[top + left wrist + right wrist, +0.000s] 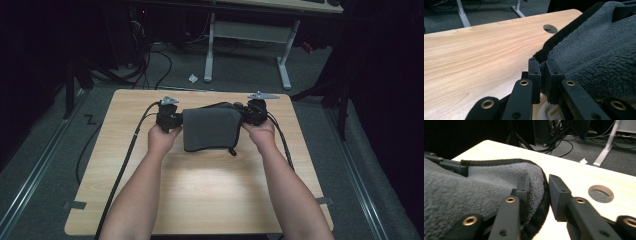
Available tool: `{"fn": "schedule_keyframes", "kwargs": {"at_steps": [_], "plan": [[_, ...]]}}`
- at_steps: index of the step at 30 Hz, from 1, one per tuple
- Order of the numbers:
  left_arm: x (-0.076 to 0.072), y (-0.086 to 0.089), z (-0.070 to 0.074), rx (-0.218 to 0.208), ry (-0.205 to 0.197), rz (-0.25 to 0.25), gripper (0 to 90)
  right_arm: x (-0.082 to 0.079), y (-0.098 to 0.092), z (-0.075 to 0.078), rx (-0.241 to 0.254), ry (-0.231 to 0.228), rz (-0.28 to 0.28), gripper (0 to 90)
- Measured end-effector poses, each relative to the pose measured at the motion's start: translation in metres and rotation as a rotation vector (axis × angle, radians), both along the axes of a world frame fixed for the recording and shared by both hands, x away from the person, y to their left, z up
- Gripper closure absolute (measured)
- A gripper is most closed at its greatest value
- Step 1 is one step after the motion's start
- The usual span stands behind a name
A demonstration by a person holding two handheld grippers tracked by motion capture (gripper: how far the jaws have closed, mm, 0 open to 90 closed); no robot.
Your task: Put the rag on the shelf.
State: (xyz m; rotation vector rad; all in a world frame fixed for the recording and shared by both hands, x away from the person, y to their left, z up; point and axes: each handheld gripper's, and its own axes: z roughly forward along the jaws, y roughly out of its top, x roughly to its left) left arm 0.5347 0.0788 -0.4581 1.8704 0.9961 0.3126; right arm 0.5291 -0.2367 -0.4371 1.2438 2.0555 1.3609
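Observation:
A grey fleecy cloth (210, 129) with black edging lies folded on the far half of the wooden table (200, 195), stretched between my two grippers. My left gripper (174, 120) is at its left edge. In the left gripper view the jaws (542, 61) are shut on the cloth's (599, 55) black trim. My right gripper (251, 114) is at the cloth's right edge. In the right gripper view its jaws (539, 180) stand apart around the cloth's (486, 182) rounded corner: one pad rests against the fleece and the other stands just off the trim.
A round cable hole (601, 193) is cut in the table near the far right corner. Beyond the table, a white desk frame (209, 50) and cables stand on the grey floor. The near half of the tabletop is bare wood between the person's forearms.

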Motion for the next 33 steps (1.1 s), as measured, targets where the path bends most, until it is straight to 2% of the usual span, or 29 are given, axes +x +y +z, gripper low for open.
{"fn": "schedule_keyframes", "kwargs": {"at_steps": [4,7,10,11,15,22,33], "plan": [[0.000,0.001,0.000,-0.004,0.014,-0.004,81.2,-0.001,-0.001,0.002,-0.030,-0.006,-0.022,64.1],[0.000,0.002,-0.001,-0.002,0.021,0.002,76.2,0.000,-0.004,0.002,-0.022,0.003,-0.031,60.6],[-0.001,0.003,-0.002,0.019,0.022,0.023,72.8,0.000,-0.004,0.003,-0.033,0.002,-0.043,58.3],[0.000,0.008,-0.003,0.023,0.037,0.039,72.7,0.001,-0.007,0.005,-0.029,0.001,-0.059,56.3],[0.000,0.015,-0.004,0.002,0.045,0.062,71.6,0.000,-0.009,0.007,-0.036,-0.008,-0.075,53.8],[-0.003,0.026,0.002,-0.006,0.026,0.089,69.8,0.000,-0.013,0.013,-0.049,-0.024,-0.112,52.1],[-0.012,0.041,0.008,-0.016,0.005,0.119,63.2,-0.006,-0.017,0.016,-0.077,-0.033,-0.116,48.4]]}}
